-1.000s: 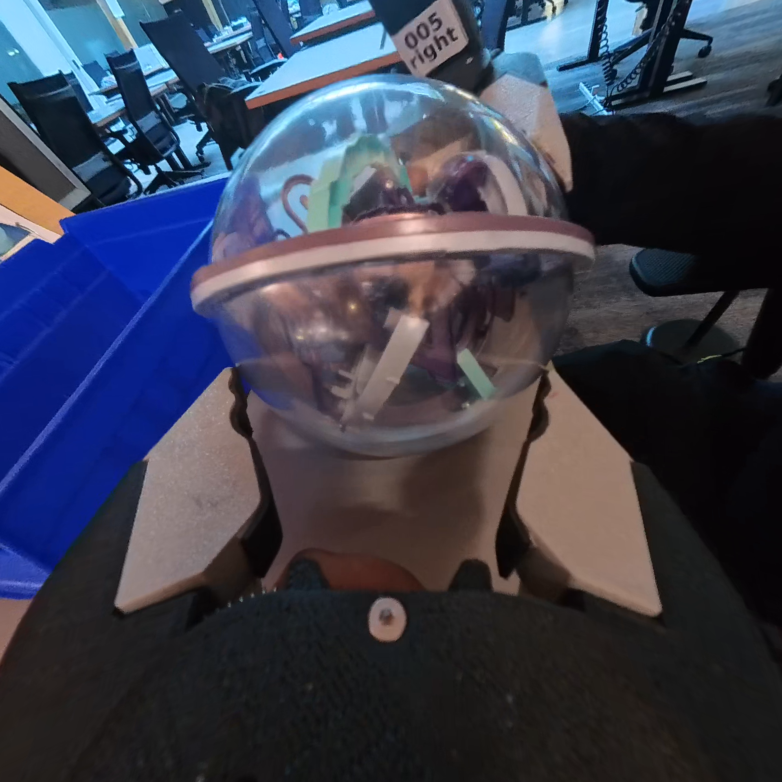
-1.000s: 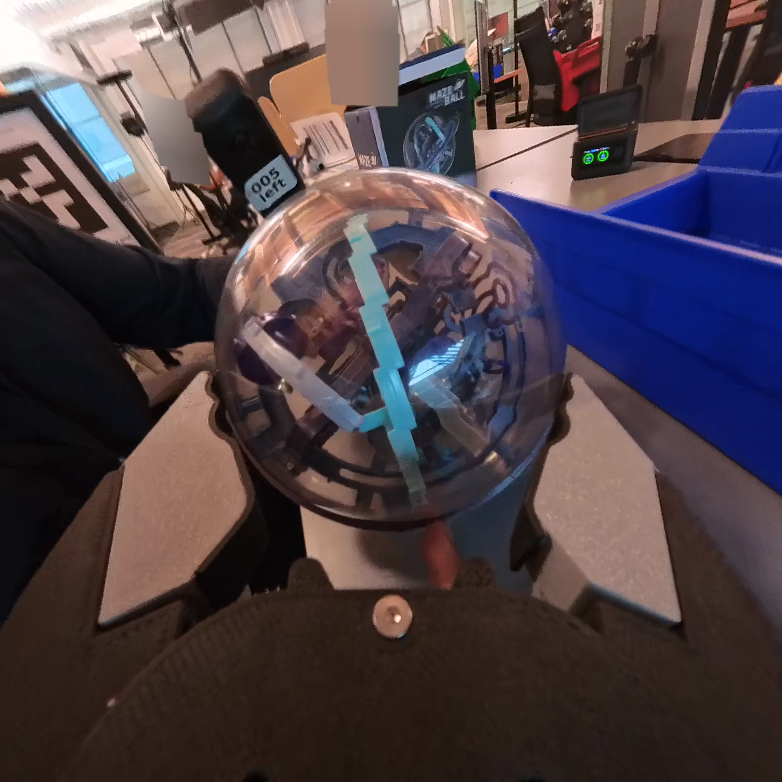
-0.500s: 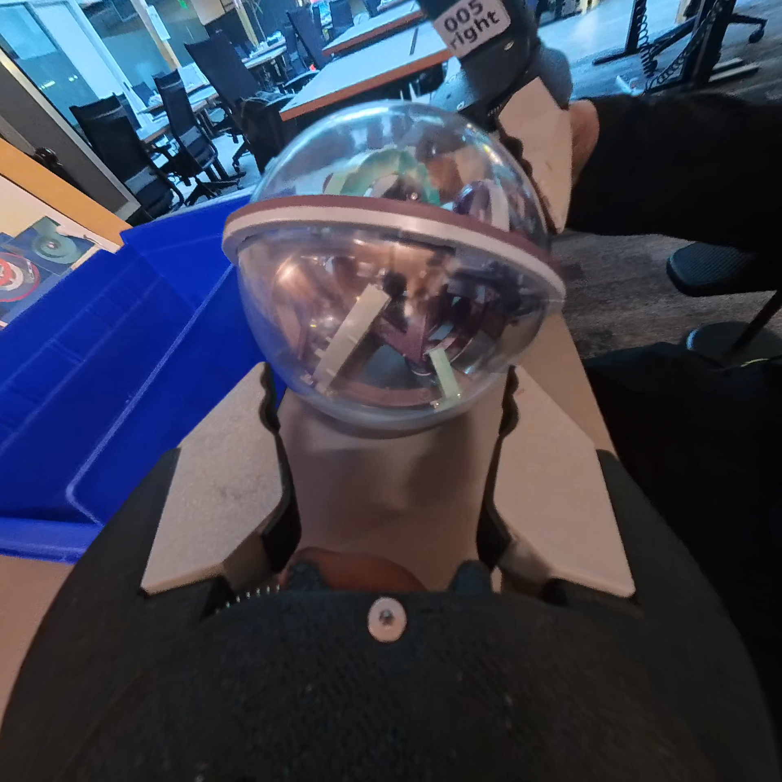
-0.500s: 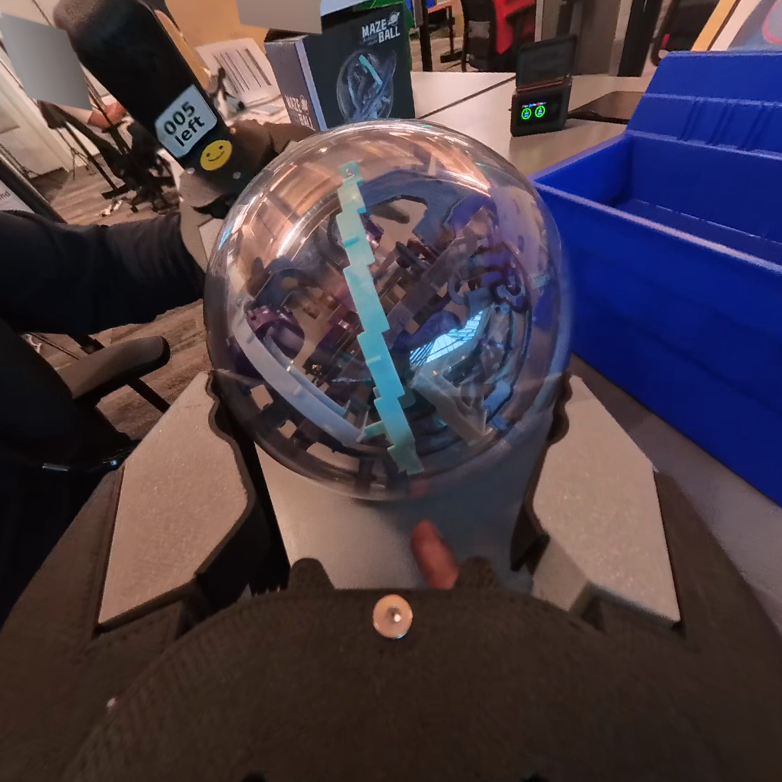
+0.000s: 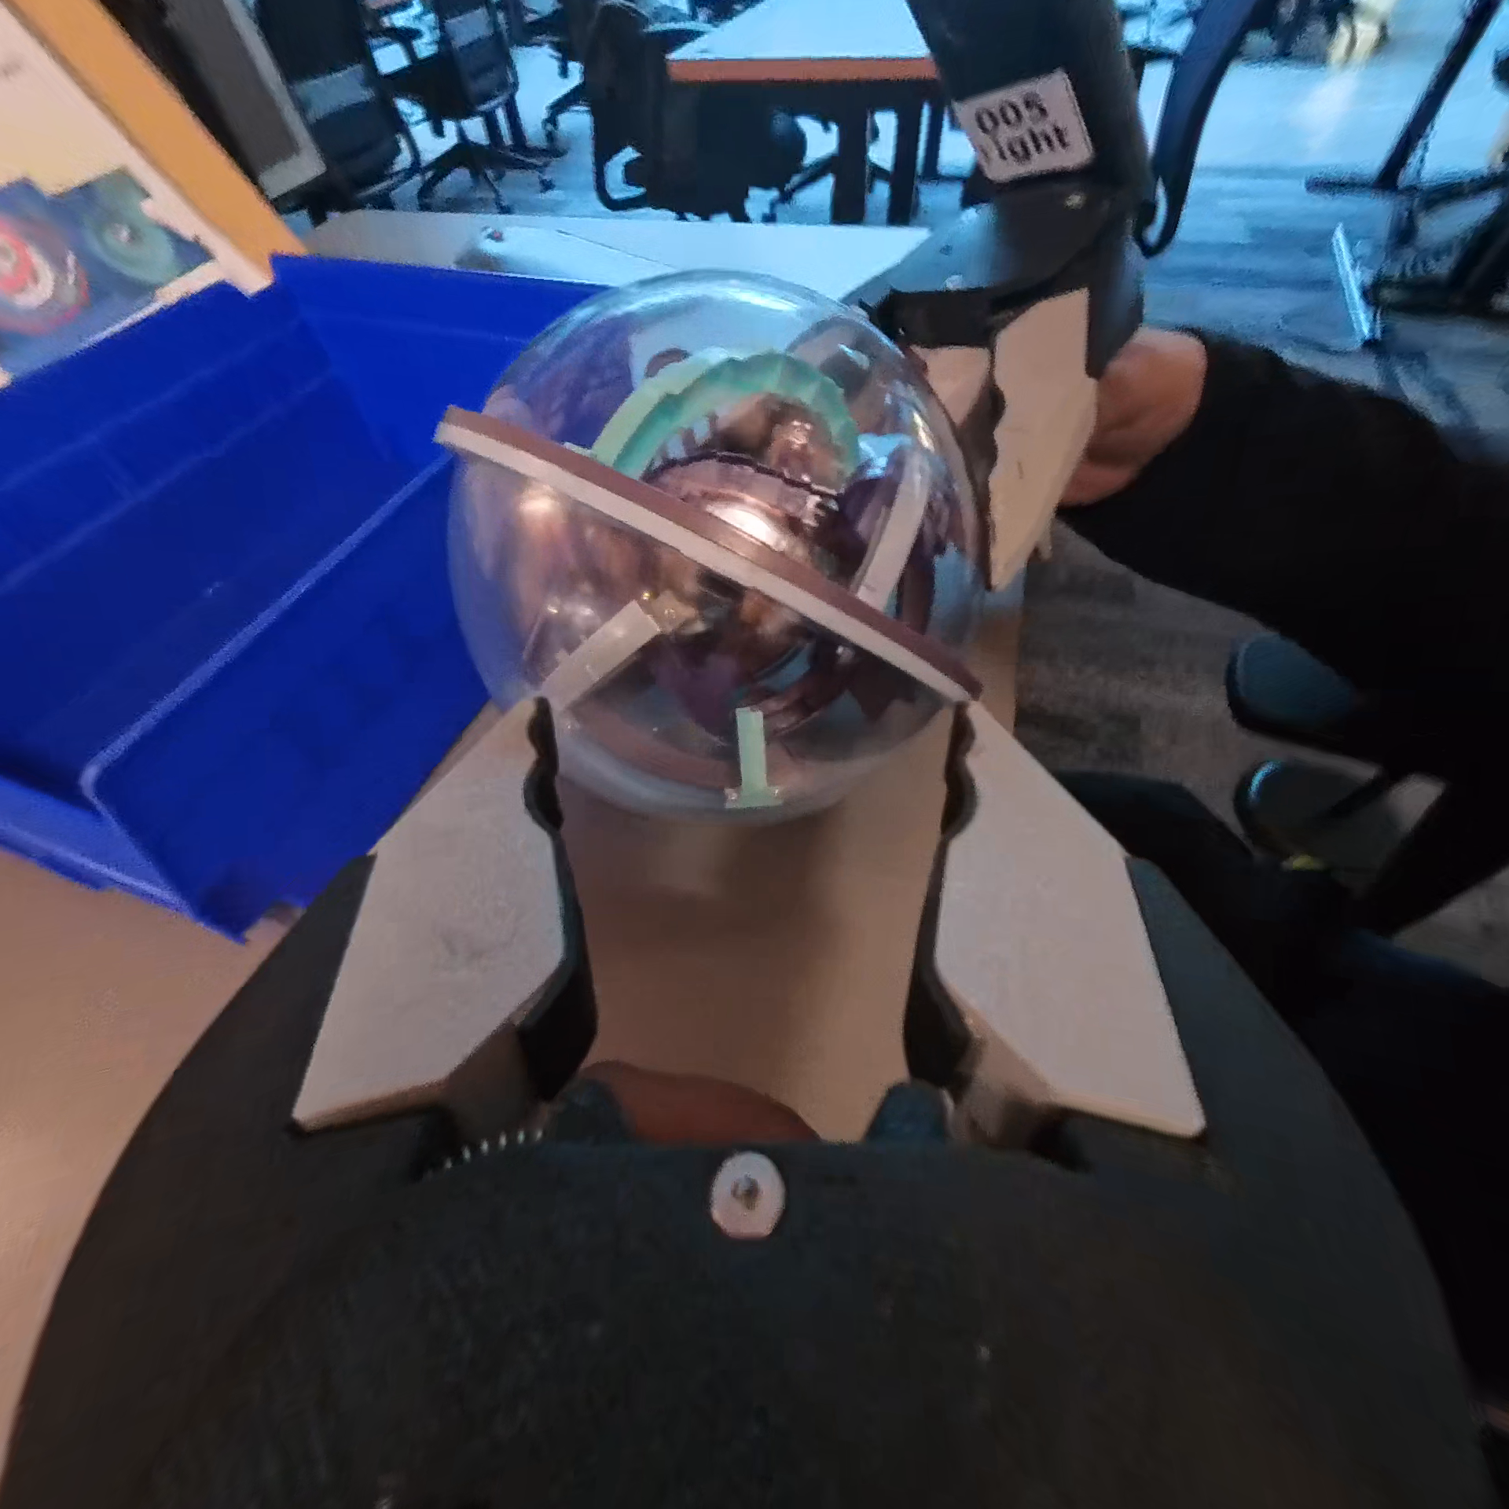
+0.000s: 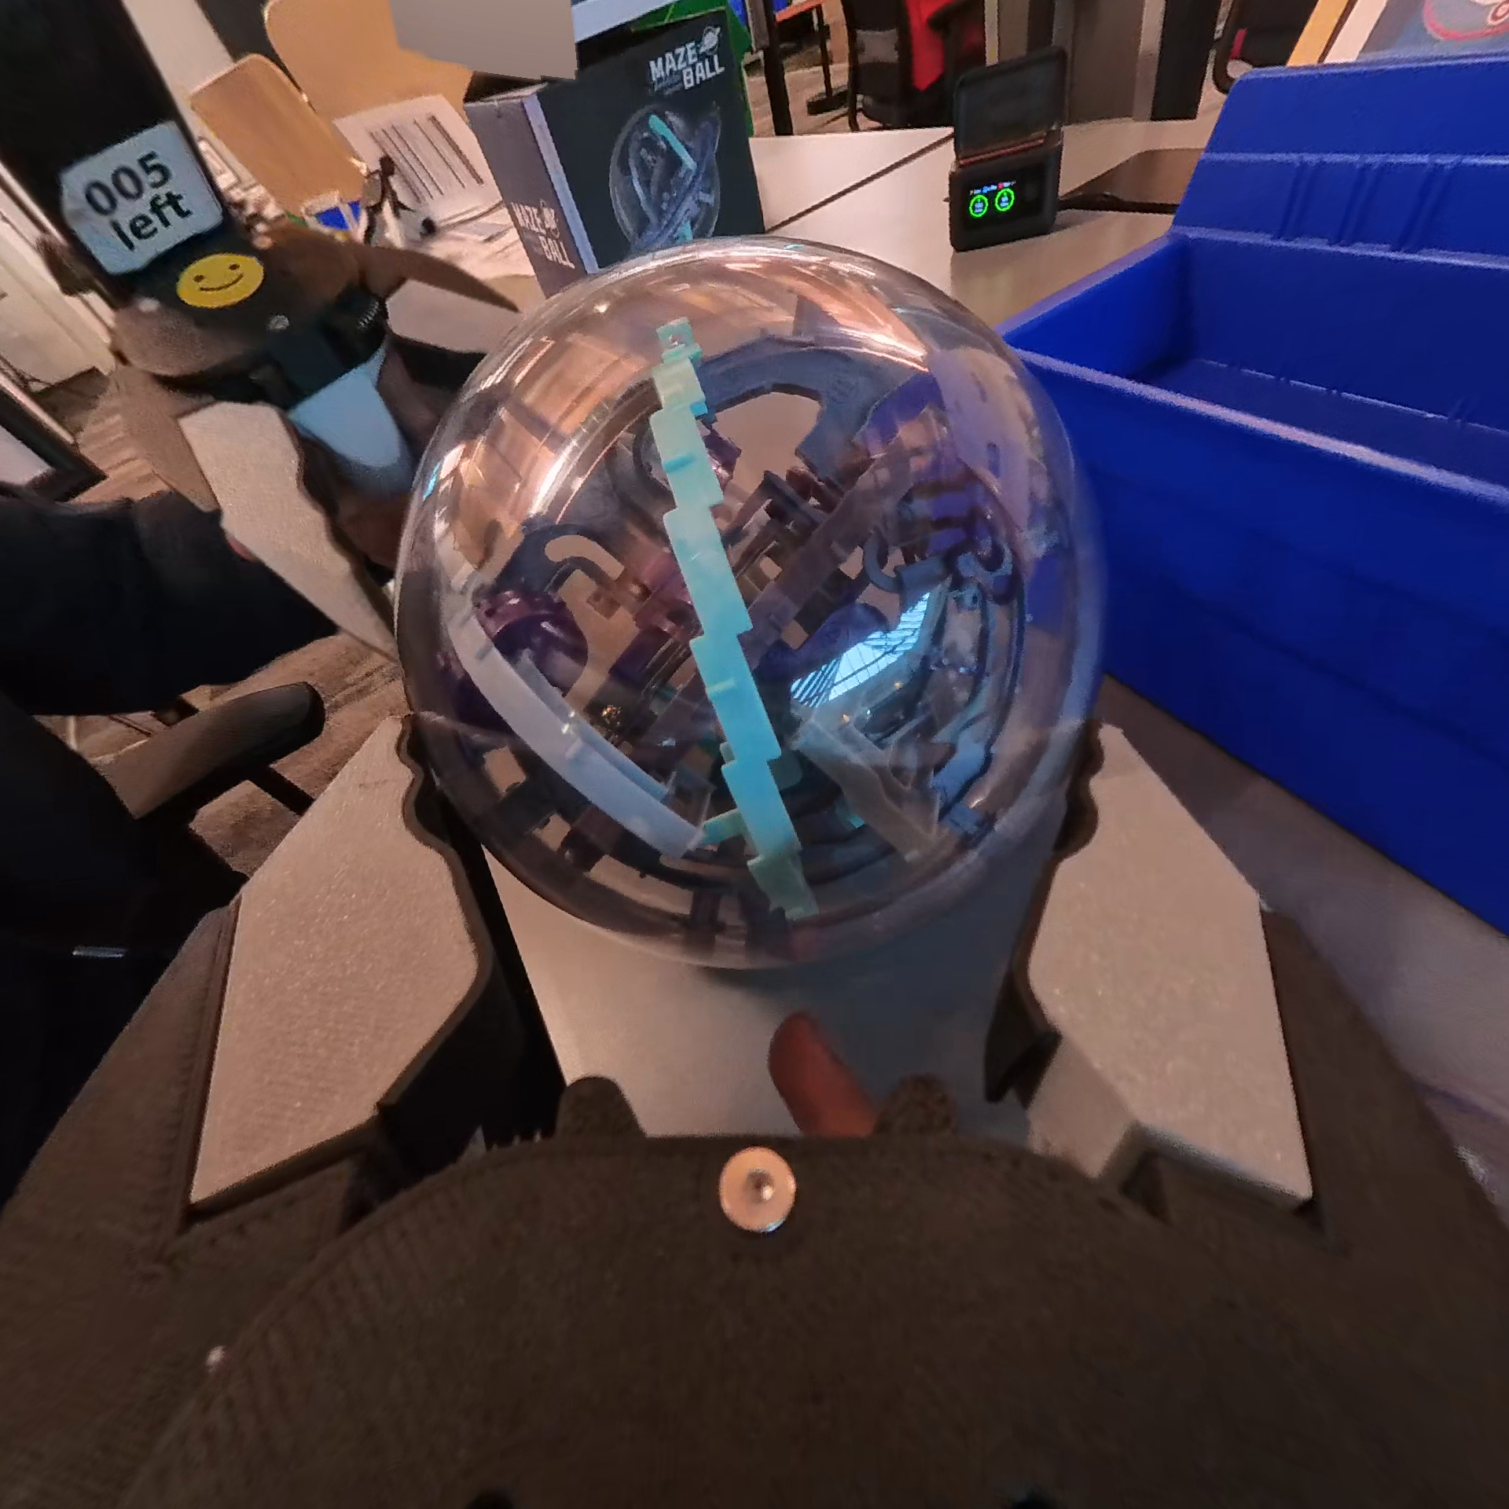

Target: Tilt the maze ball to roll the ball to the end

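Maze ball (image 5: 710,563), clear sphere cradled between left gripper (image 5: 747,735) and right gripper (image 6: 747,767), jaws spread wide against its shell, beside blue bin (image 6: 1306,457); tilt slowly, both grippers together; inner ball indiscernible.

The worktop (image 6: 857,171) is pale grey in the right wrist view and tan (image 5: 98,1053) under the left wrist view's warmer light. 1 blue bin (image 6: 1306,506) sits on it at the right of the right wrist view, its near wall running along the worktop's bare strip (image 6: 1347,939). Farther back stand 1 dark box (image 6: 645,139) showing a ball, upright, and right of it 1 small black device (image 6: 1008,188) with 2 green rings lit on its screen. Left of the box lie some printed sheets (image 6: 416,147). In the left wrist view the bin (image 5: 204,588) fills the left side, and beyond it lies a flat white piece (image 5: 694,245), too blurred to tell.
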The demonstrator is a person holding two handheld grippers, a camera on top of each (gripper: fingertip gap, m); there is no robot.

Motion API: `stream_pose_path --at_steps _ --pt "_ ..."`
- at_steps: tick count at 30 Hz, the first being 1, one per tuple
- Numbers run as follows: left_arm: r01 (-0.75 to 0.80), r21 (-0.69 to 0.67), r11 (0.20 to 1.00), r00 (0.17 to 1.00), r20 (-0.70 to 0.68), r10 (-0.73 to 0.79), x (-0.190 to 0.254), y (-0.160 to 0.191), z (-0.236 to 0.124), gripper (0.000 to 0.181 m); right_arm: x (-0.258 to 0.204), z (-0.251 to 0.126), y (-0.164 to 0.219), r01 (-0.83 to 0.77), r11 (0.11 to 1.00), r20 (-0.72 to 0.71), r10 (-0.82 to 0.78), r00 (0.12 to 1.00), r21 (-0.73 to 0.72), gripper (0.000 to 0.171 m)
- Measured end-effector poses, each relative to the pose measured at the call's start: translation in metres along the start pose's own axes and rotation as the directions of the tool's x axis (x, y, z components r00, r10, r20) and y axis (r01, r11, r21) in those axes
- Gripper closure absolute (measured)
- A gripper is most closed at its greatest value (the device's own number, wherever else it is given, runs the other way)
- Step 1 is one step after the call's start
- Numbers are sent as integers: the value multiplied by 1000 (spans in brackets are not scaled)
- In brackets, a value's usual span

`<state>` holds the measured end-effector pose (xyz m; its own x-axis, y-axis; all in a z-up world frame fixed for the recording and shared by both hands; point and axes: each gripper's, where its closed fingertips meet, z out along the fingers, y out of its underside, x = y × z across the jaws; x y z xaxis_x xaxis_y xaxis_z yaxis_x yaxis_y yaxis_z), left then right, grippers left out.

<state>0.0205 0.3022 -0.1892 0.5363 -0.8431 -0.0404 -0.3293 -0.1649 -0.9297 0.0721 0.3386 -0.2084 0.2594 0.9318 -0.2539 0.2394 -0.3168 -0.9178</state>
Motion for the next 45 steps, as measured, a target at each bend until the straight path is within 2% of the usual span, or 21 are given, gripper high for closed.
stream_pose_path --at_steps 6,12,15,18,22,25,36,40,43,45 --pt "143 50 988 990 1 -143 1 -9 -2 103 7 -2 0 -19 1000 -60 18 998 -10 24" --pt "66 55 996 991 114 -72 -5 -15 -5 116 6 0 0 -3 1000 -85 1 996 -20 24" --pt "44 38 998 991 122 -48 -10 -20 0 106 4 1 2 6 999 -82 -9 997 -36 25" --pt "23 31 999 994 109 -26 -16 -27 0 111 4 -2 5 17 998 -78 -22 997 -56 27" --pt "-17 -36 999 997 69 20 -20 -19 4 108 6 -10 -1 26 999 -68 -28 997 -23 30" --pt "-31 -51 998 999 30 32 -20 -13 8 116 14 -12 -2 12 1000 -74 -13 997 -13 28" --pt "-113 -68 991 993 3 114 -27 -14 15 114 28 -28 -1 42 998 -104 -46 994 -38 35" --pt "-109 -71 992 994 -1 109 -29 -11 17 112 42 -36 -4 10 1000 -46 -10 999 2 28" --pt "-101 -81 992 995 -5 101 -31 -7 19 111 35 -34 -9 -61 997 108 56 993 42 29" --pt "-96 -91 991 995 -15 95 -31 -2 21 112 36 -32 -11 -98 994 162 89 983 50 29"
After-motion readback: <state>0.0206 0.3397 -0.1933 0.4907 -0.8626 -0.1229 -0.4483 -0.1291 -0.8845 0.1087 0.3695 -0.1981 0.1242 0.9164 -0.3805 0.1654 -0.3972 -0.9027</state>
